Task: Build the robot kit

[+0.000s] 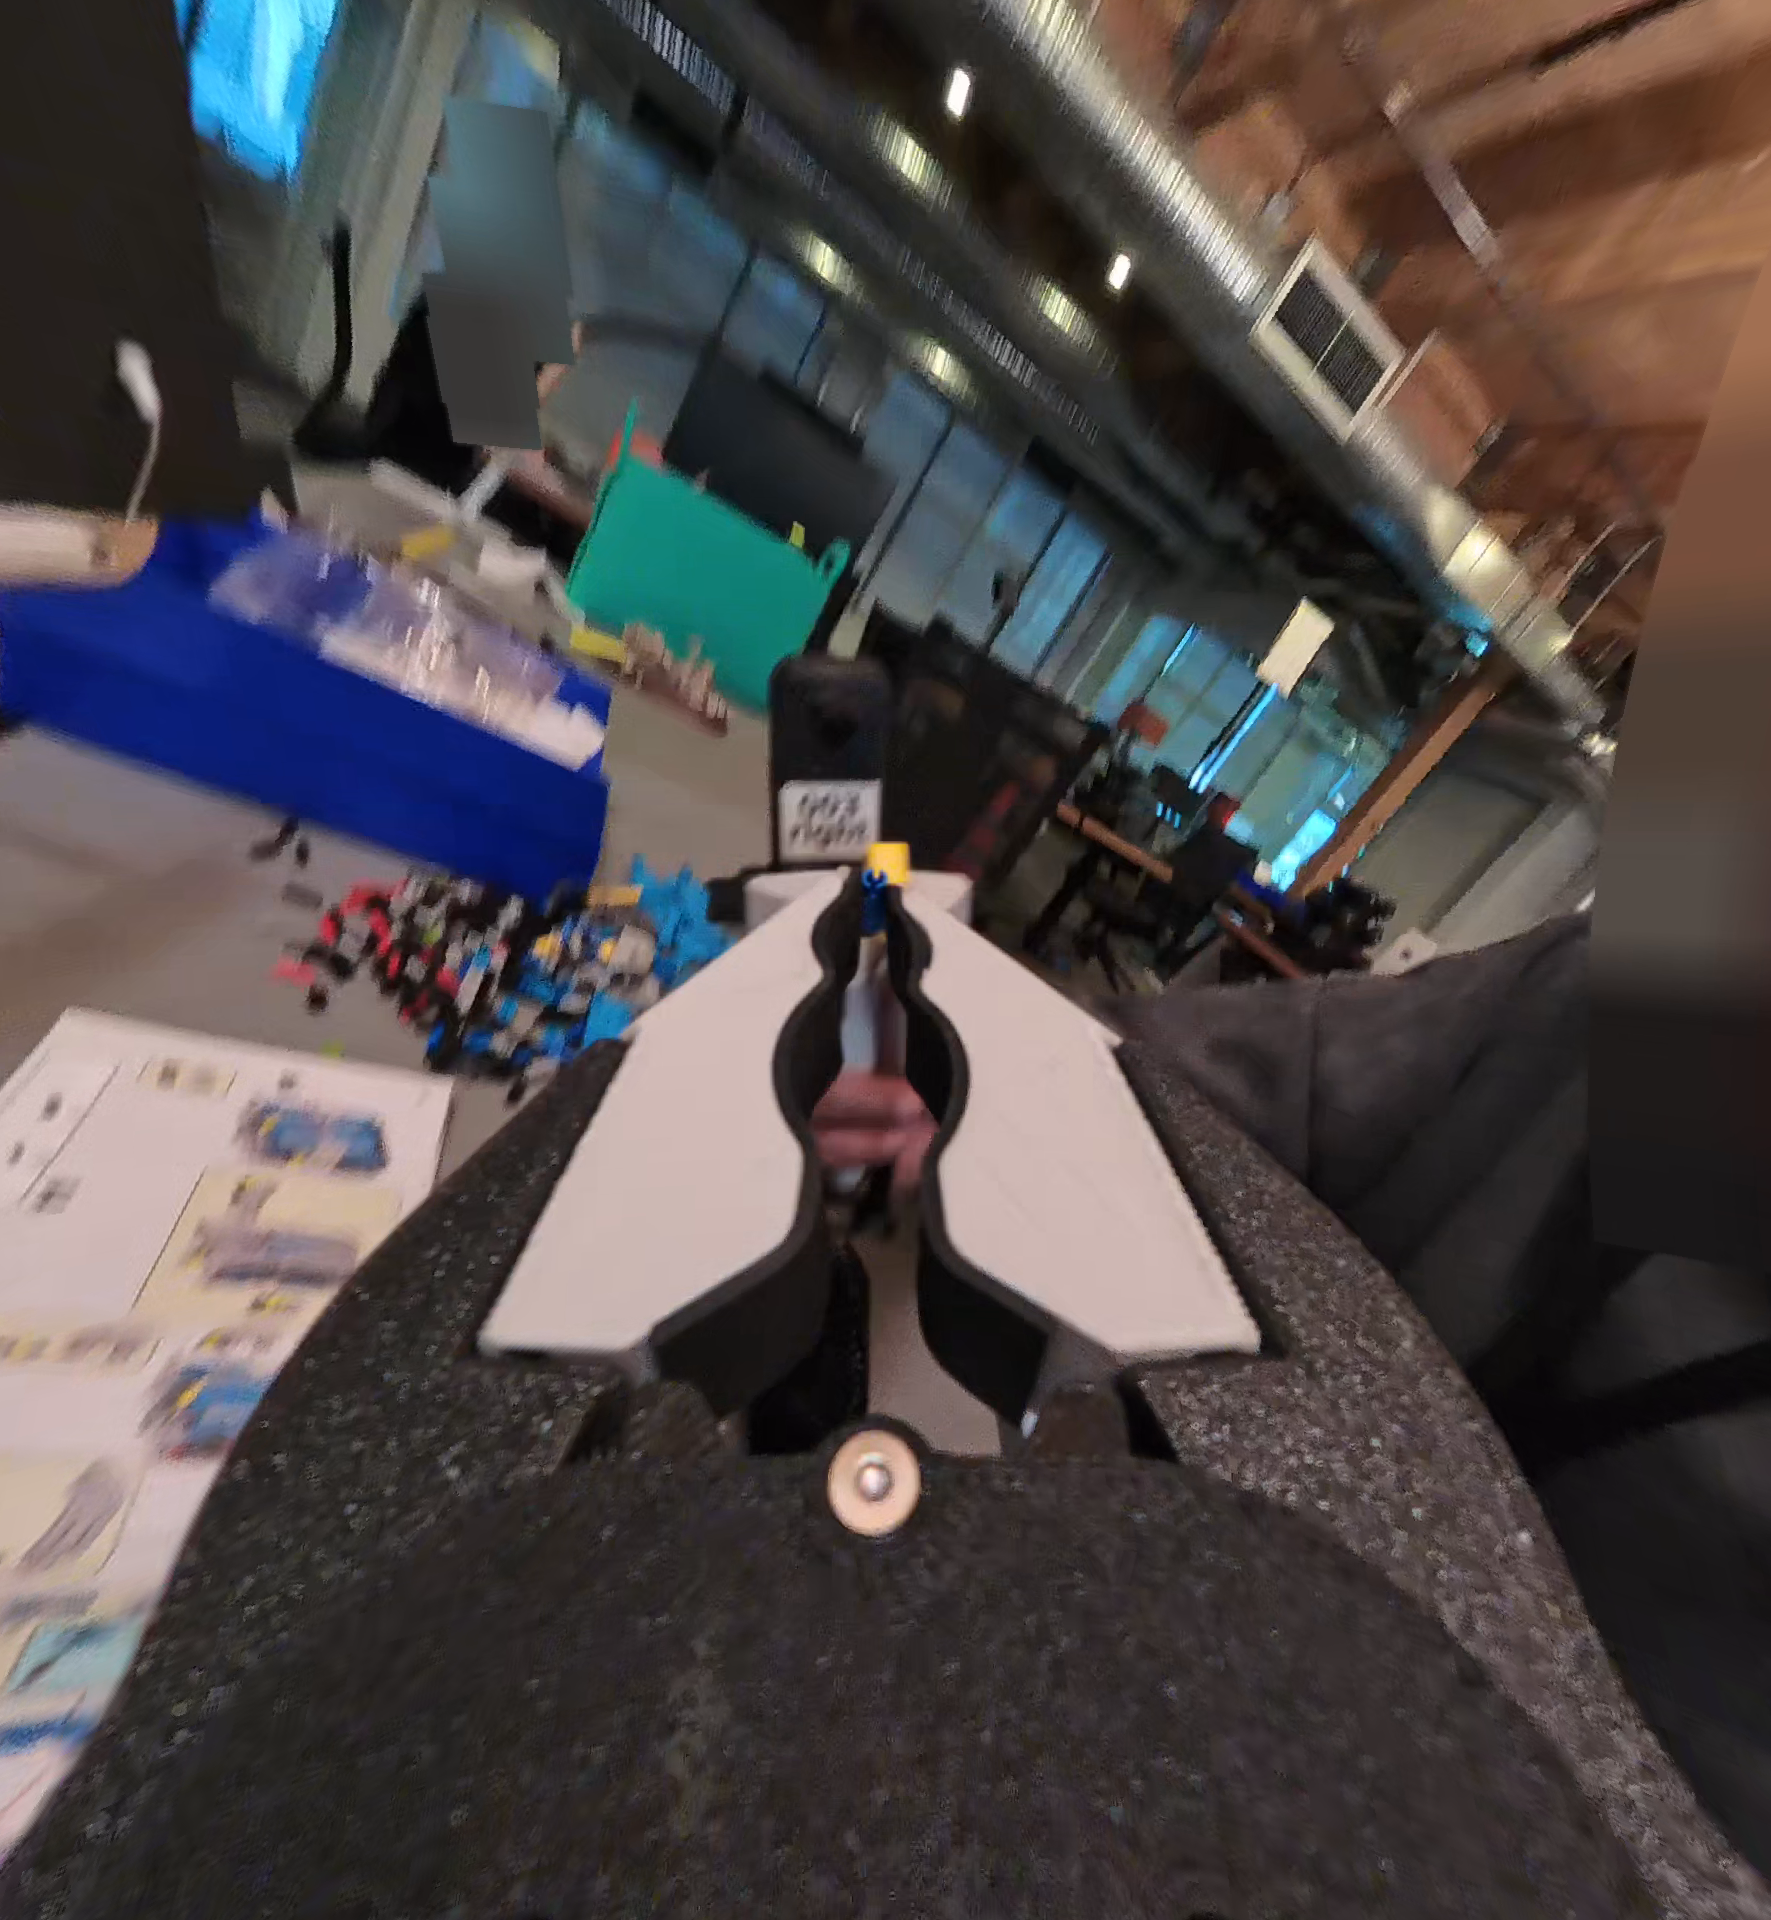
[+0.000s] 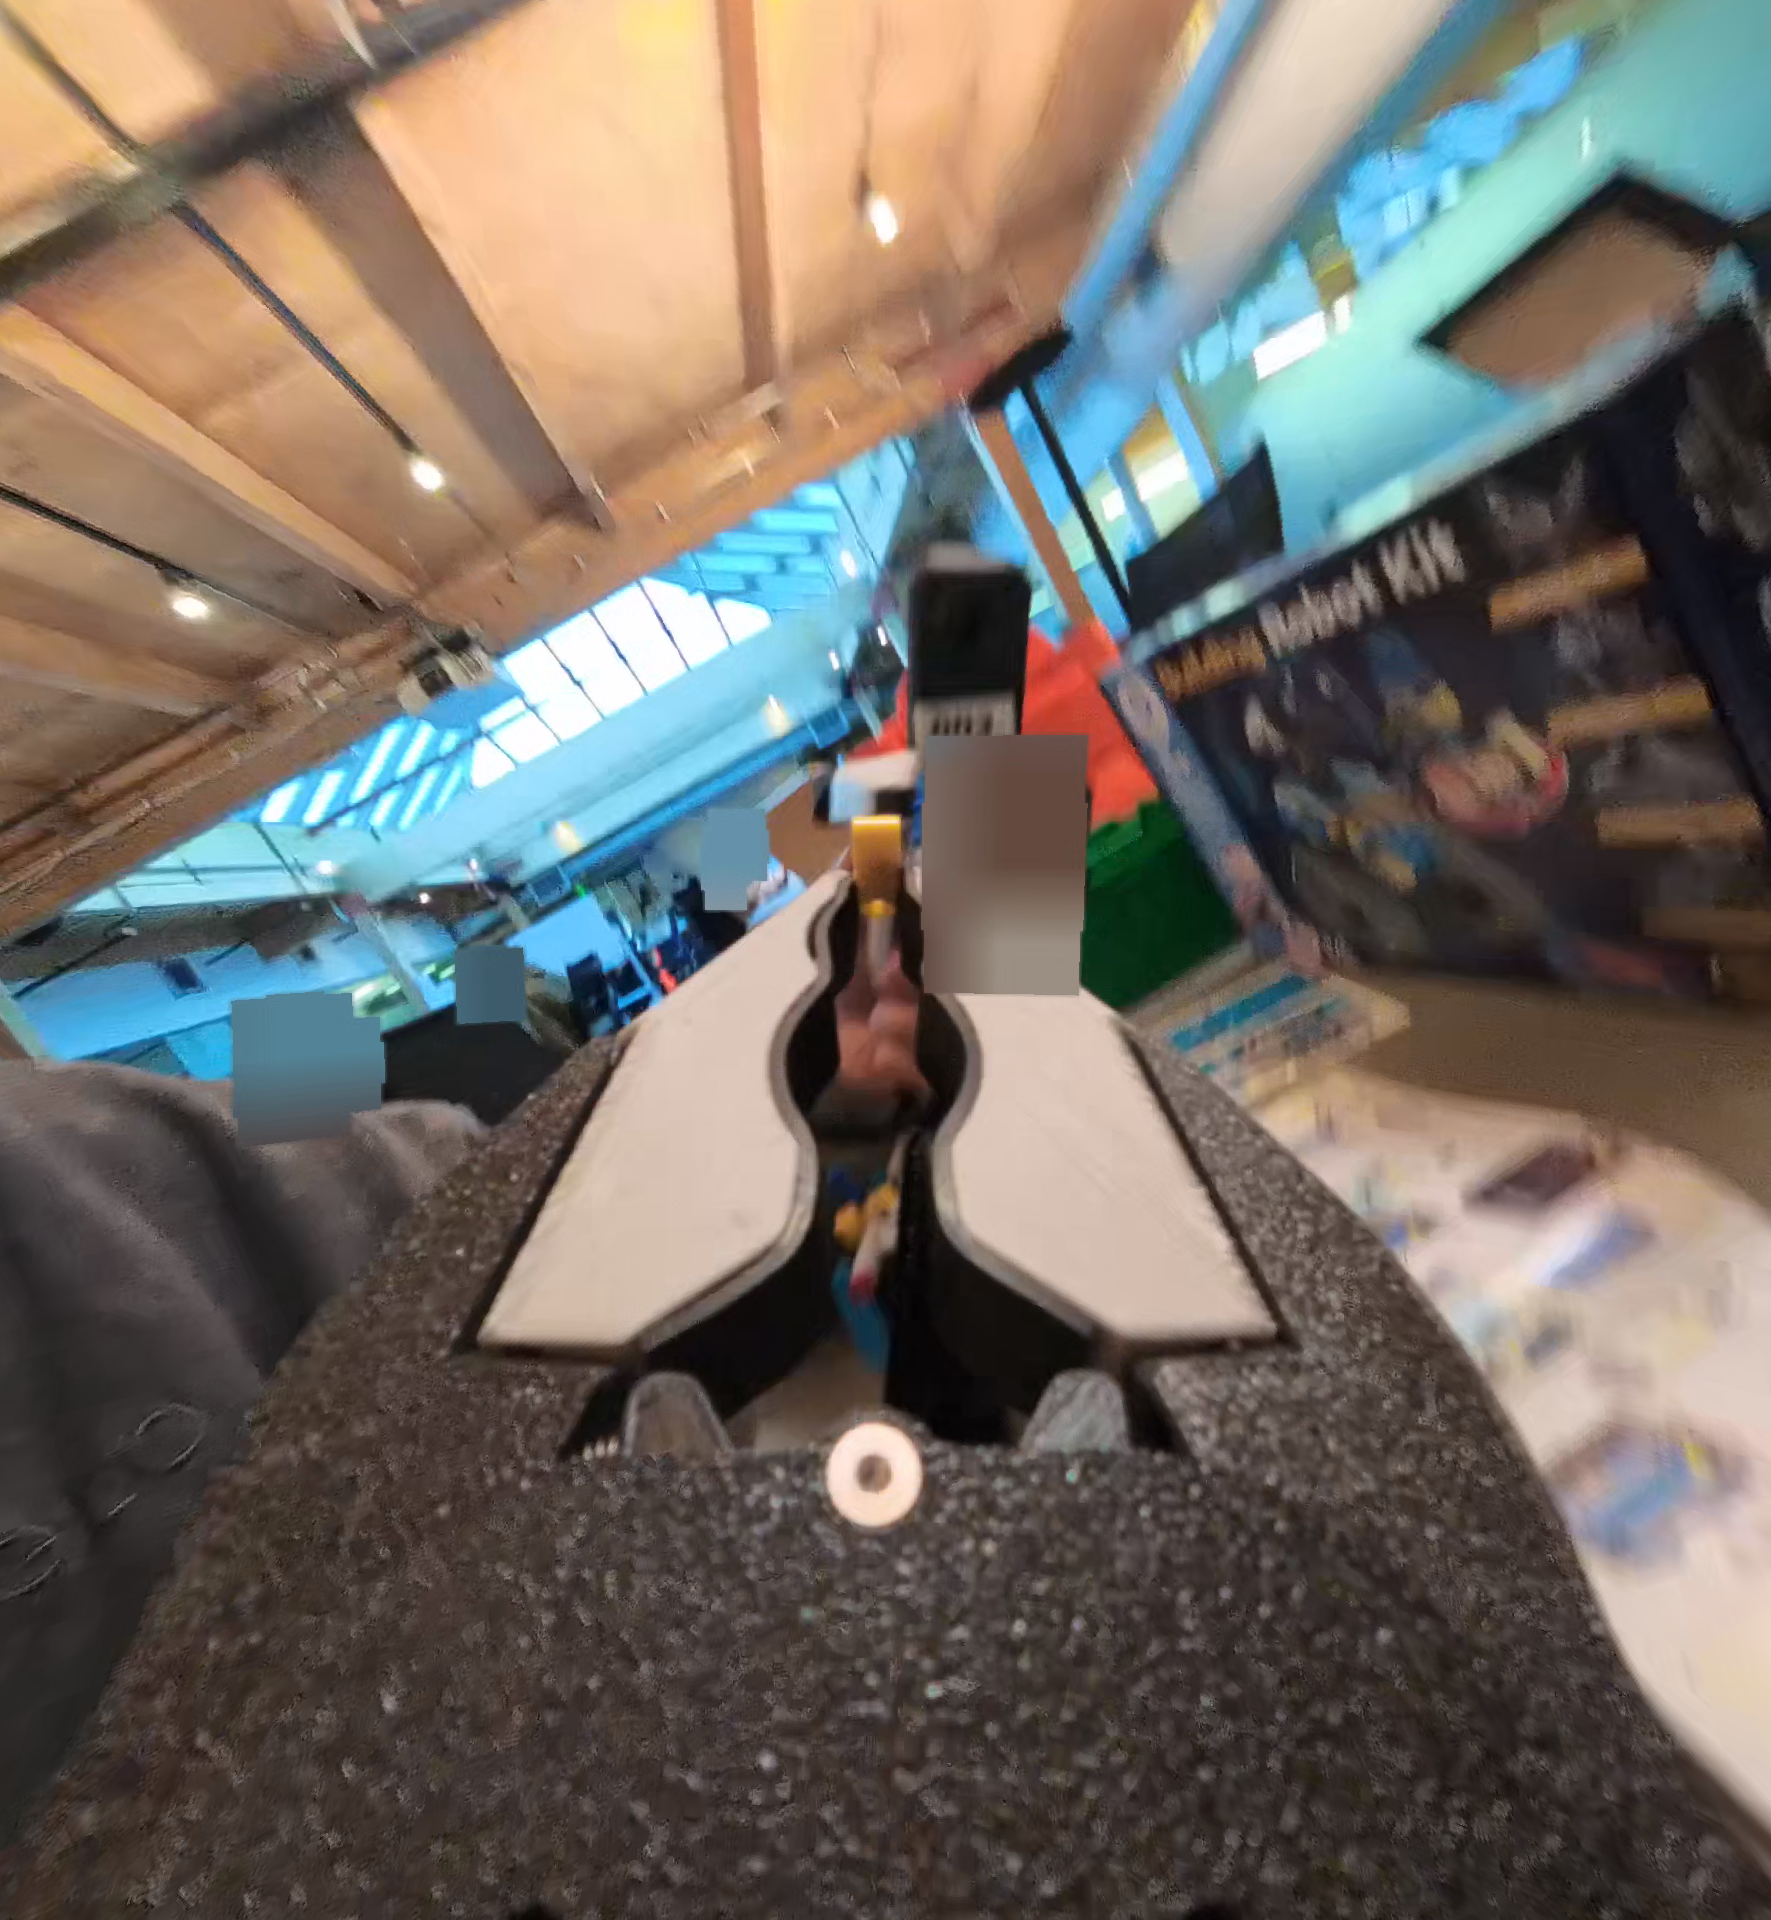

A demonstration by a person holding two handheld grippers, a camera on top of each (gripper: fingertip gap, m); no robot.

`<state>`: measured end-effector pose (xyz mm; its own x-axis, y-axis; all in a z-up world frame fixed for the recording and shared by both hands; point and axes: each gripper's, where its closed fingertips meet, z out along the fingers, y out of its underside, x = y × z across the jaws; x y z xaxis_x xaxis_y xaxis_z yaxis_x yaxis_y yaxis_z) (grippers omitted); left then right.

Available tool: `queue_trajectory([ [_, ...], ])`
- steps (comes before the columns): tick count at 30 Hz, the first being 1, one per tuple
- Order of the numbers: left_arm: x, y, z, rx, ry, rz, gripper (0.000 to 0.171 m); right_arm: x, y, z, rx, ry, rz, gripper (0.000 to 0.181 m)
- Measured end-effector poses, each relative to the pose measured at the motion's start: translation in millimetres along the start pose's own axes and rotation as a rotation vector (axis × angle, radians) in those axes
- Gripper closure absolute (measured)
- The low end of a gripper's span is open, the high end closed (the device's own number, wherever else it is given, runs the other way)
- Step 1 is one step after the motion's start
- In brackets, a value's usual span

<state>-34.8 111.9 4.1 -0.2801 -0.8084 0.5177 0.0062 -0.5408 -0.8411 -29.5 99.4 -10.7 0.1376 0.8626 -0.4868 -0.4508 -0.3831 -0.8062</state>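
On my left wrist view, furthest left I see the printed instruction sheet (image 1: 133, 1247) lying flat on the grey table (image 1: 81, 894), with a blue box (image 1: 268, 707) further back holding clear bags. Moving right, a loose pile of small building bricks (image 1: 507, 966) in red, black, blue and yellow sits just past the sheet. At centre, my left gripper (image 1: 873, 904) has its 2 fingers drawn almost together at the tips, pinching a small blue piece (image 1: 870, 888) with a yellow piece (image 1: 886, 860) right above it. Directly beyond stands the other gripper's black camera body (image 1: 827, 748), facing mine. Right of that is a grey sleeve (image 1: 1380, 1091).

On my right wrist view, the grey sleeve (image 2: 112, 1247) fills the left. At centre, my right gripper (image 2: 876, 904) is likewise nearly closed, its tips gripping a small yellow piece (image 2: 877, 847). To the right stands a dark printed box (image 2: 1483, 748), and the instruction sheet (image 2: 1587, 1299) lies blurred below it.
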Motion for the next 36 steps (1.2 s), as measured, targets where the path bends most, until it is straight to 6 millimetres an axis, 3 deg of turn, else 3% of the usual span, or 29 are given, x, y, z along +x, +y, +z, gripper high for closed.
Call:
queue_trajectory([
  [4, 47, -29, -8, 0.213, 0.060, 0.100, 0.170, -19, -15, 26, 0.114, -0.092, -0.057, 0.175],
  [8, 48, -18, 0, 0.164, -0.013, 0.203, 0.170, -44, -13, 33, 0.139, -0.155, -0.096, 0.175],
  [13, 55, -14, 5, 0.148, -0.044, 0.277, 0.169, -57, -14, 30, 0.149, -0.195, -0.100, 0.175],
  [20, 70, -12, 9, 0.126, -0.053, 0.368, 0.170, -58, -14, 23, 0.145, -0.198, -0.095, 0.175],
  [36, 69, -5, 13, 0.060, -0.086, 0.364, 0.168, -60, -14, 15, 0.126, -0.168, -0.149, 0.175],
])
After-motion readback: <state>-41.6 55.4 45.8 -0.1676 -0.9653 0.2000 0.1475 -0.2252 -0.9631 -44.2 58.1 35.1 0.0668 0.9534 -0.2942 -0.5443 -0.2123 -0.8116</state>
